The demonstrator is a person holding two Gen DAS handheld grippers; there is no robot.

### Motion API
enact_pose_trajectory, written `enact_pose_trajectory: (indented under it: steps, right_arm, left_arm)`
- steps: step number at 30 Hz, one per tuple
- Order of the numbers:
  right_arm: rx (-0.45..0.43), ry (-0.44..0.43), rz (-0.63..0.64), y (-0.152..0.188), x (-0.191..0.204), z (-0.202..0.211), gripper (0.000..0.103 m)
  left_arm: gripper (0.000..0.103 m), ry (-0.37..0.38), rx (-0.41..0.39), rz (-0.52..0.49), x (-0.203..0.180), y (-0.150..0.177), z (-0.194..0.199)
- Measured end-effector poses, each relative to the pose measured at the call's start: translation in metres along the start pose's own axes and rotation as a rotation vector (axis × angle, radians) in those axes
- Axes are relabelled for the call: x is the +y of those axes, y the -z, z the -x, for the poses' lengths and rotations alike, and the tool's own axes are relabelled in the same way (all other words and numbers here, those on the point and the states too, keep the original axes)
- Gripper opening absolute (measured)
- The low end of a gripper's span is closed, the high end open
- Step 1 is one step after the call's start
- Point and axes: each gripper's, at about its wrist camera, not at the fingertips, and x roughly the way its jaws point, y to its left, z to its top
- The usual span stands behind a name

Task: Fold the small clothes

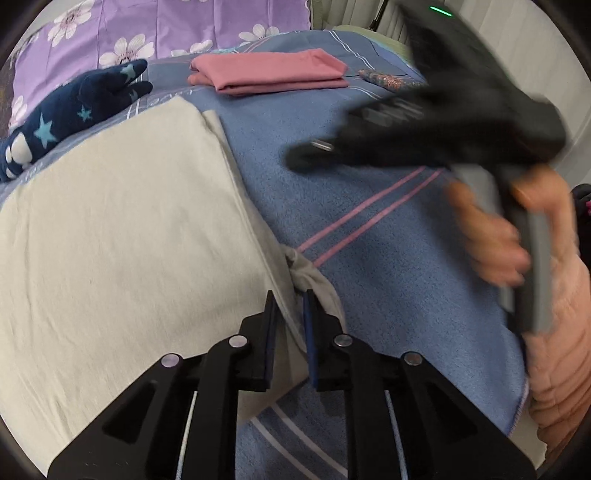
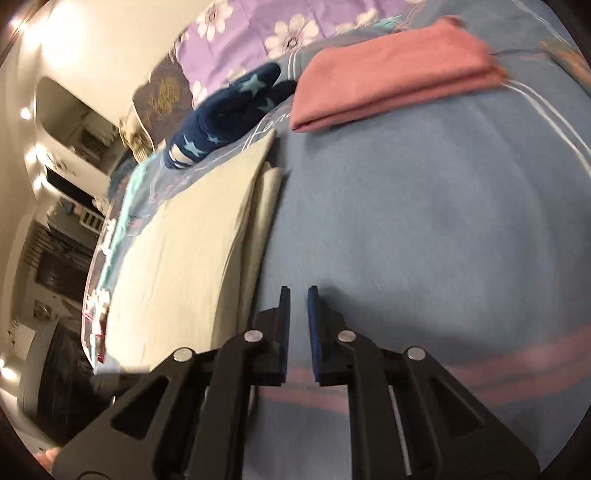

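Observation:
A cream garment [image 1: 122, 236] lies folded flat on the blue towel [image 1: 388, 266] on the bed; it also shows in the right wrist view [image 2: 192, 251]. My left gripper [image 1: 290, 299] straddles the garment's right edge near a bunched sleeve [image 1: 314, 280], jaws narrowly apart with cloth between them. My right gripper [image 2: 297, 291] hovers over the bare towel [image 2: 424, 229] just right of the garment, jaws slightly apart and empty. It shows blurred in the left wrist view [image 1: 306, 155], held by a hand.
A folded pink garment [image 1: 273, 74] lies at the back, also in the right wrist view [image 2: 395, 70]. Dark blue star-print cloth [image 1: 74, 107] lies beside the cream garment's far corner. A purple floral pillow [image 1: 110, 33] is behind.

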Motion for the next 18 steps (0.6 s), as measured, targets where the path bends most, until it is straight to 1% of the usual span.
enact_pose_trajectory:
  steps: [1, 3, 5, 6, 7, 8, 9, 10, 12, 14, 15, 17, 18]
  right_arm:
    - [0.008, 0.0, 0.003, -0.005, 0.001, -0.007, 0.014]
    - [0.015, -0.029, -0.014, -0.019, 0.003, -0.022, 0.024]
    - [0.024, -0.052, -0.014, -0.026, 0.006, -0.029, 0.041]
    - [0.027, -0.033, 0.004, -0.031, 0.01, -0.033, 0.041]
    - [0.029, -0.008, 0.018, -0.036, 0.012, -0.037, 0.039]
    - [0.027, 0.041, 0.035, -0.039, 0.016, -0.041, 0.025]
    - [0.025, 0.07, 0.035, -0.048, 0.017, -0.043, 0.002]
    - [0.027, 0.074, 0.022, -0.051, 0.017, -0.045, 0.002]
    - [-0.028, 0.046, 0.0, -0.059, 0.02, -0.039, 0.002]
    - [-0.091, 0.055, 0.002, -0.063, 0.022, -0.034, 0.001]
    - [-0.1, 0.095, 0.004, -0.062, 0.019, -0.037, 0.001]
    - [-0.085, 0.208, 0.014, -0.056, 0.007, -0.053, 0.0]
    - [-0.093, 0.189, 0.015, -0.055, 0.004, -0.054, 0.0]
  left_arm:
    - [0.012, 0.012, 0.002, 0.006, 0.001, 0.001, 0.001]
    - [0.012, 0.025, 0.005, 0.006, 0.002, 0.003, 0.003]
    - [0.012, 0.04, 0.008, -0.003, 0.0, 0.004, 0.003]
    - [0.012, 0.047, 0.009, -0.009, -0.002, 0.005, 0.003]
    - [0.012, 0.049, 0.008, -0.017, -0.004, 0.005, 0.002]
    - [0.011, 0.047, 0.005, -0.03, -0.007, 0.004, 0.001]
    - [0.01, 0.049, 0.005, -0.034, -0.006, 0.002, -0.001]
    - [0.009, 0.054, 0.004, -0.036, -0.007, 0.001, -0.002]
    - [0.004, 0.058, -0.002, -0.052, -0.009, 0.003, -0.002]
    - [0.003, 0.045, -0.012, -0.077, -0.013, 0.005, -0.003]
    - [0.002, 0.031, -0.018, -0.092, -0.016, 0.006, -0.004]
    - [0.002, 0.011, -0.03, -0.113, -0.021, 0.008, -0.004]
    - [0.002, 0.006, -0.037, -0.124, -0.024, 0.009, -0.003]
